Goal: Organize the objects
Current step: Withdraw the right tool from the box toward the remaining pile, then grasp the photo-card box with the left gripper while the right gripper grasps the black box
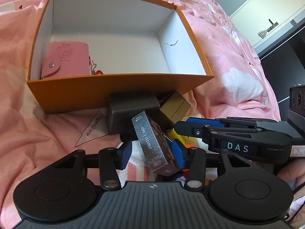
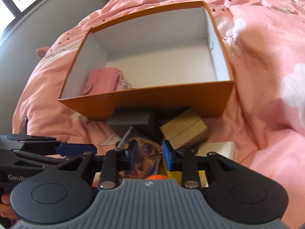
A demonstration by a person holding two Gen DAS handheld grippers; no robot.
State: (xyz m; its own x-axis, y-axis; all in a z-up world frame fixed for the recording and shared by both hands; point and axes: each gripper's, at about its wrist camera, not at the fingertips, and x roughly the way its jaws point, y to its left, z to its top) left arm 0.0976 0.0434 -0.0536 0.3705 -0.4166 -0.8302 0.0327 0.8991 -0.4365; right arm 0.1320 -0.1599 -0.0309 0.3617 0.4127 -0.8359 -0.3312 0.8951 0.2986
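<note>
Left gripper (image 1: 152,153) straddles a tilted photo card box (image 1: 154,145), right pad touching it, left pad apart, in front of an open orange box (image 1: 106,97) on a pink quilt (image 1: 238,61), pink wallet (image 1: 64,59) inside at its near-left corner, right gripper (image 1: 192,126) alongside.

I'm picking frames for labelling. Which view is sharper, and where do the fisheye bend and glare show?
Left wrist view: crisp, "PHOTO CARD" readable on the card box; orange box rim bows. Right wrist view: softer, pink wallet blurred; window glare top left.
</note>
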